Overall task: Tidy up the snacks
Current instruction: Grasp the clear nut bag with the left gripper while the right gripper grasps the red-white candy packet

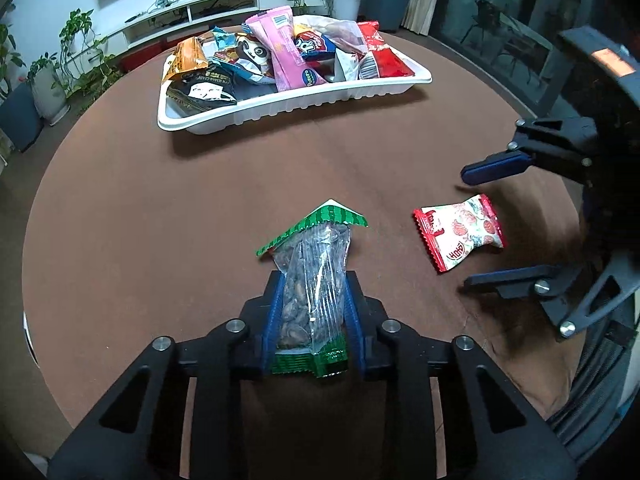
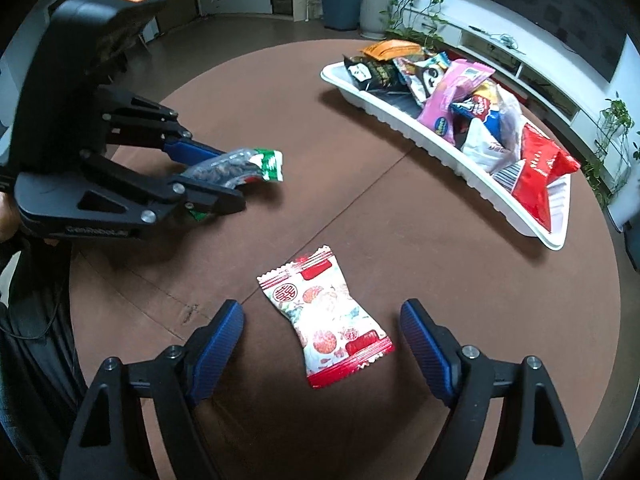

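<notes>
dim indoor light | soft shadows | fisheye warp, dark corners | sharp

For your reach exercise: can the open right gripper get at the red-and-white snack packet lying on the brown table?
Probably yes: the right gripper is open, the red-and-white snack packet lies between its fingers, nothing covering it.

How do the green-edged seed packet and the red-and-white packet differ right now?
The green-edged seed packet is clamped in the left hand-held gripper; the red-and-white packet lies loose on the table, between the open right hand-held gripper's fingers. The seed packet is clear; the other is opaque and printed. Neither is in the tray.
</notes>
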